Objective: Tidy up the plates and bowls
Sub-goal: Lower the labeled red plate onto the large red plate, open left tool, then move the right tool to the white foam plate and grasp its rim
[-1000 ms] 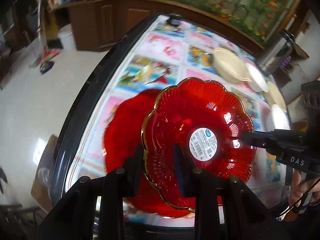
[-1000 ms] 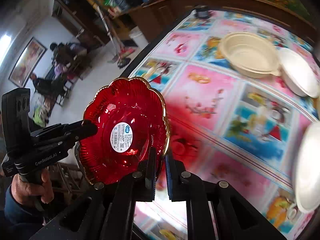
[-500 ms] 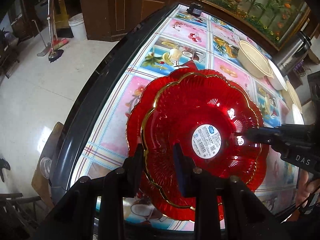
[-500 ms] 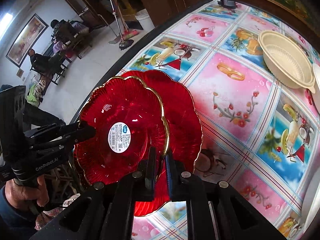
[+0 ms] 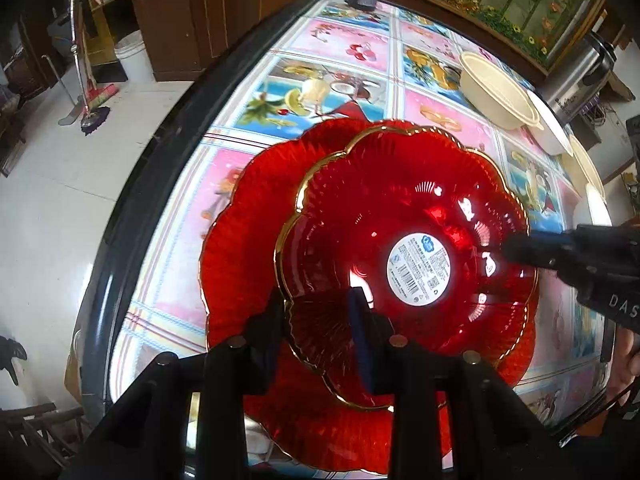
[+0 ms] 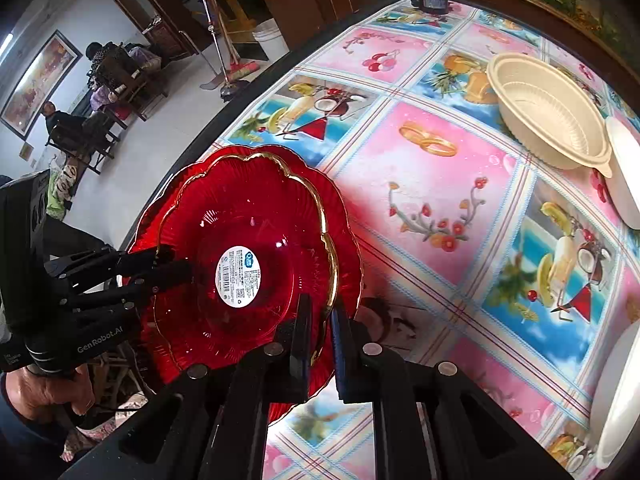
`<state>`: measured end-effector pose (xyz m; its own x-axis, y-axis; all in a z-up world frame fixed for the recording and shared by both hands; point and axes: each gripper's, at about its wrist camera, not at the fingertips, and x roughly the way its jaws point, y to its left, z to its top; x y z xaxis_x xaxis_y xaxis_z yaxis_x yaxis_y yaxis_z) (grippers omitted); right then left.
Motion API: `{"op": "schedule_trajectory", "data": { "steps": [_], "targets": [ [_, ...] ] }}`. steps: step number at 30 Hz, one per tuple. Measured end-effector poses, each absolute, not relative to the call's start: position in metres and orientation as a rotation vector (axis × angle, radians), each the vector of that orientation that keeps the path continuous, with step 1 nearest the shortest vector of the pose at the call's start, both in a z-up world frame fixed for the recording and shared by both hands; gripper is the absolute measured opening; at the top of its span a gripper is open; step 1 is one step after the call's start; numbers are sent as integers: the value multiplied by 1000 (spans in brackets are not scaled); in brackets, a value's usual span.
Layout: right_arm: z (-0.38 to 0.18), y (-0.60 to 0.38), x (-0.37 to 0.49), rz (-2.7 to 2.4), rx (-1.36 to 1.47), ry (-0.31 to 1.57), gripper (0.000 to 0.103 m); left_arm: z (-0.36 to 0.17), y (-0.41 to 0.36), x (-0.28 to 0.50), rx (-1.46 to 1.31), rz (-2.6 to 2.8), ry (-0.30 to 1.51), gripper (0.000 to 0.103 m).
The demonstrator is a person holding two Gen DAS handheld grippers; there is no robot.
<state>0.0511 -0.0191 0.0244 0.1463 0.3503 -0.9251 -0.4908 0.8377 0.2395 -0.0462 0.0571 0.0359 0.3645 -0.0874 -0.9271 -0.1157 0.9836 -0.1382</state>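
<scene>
I pinch gold-rimmed scalloped red glass plate point(image 5: 408, 240) with left gripper point(image 5: 320, 320) and right gripper point(image 6: 322, 332) | directly above matching red plate point(image 5: 240, 248) | gap unclear

I see a ribbed red plate point(image 5: 404, 216) with a gold scalloped rim and white label, a plain red one point(image 5: 240, 248) beneath, pink-and-blue fruit-print tablecloth point(image 6: 440, 200), cream bowl point(image 6: 548, 116) upper right.

A pale tiled floor point(image 6: 132, 184) gleamed beside the table point(image 6: 432, 208), dressed in a fruit-print cloth. Dark wooden cabinets point(image 5: 192, 28) lined the far wall; a framed painting point(image 6: 40, 80) hung above seated people point(image 6: 60, 120).
</scene>
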Motion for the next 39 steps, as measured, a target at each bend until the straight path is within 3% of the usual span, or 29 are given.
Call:
{"op": "schedule_trajectory", "data": {
  "steps": [15,18,30,39],
  "targets": [
    [21,-18,50,590,-128,1293,14,39,55,-40,-196,23,1168,50],
    [23,-18,49,602,-114,1292,25,41,54,-39,-190,22,1164,55],
    [48,-43,53,617,-46,1235,26,59,51,-41,-200,15,1136,61],
    [68,-151,113,352,87,1113,25,82,24,-45,-122,-35,1105,64]
  ]
}}
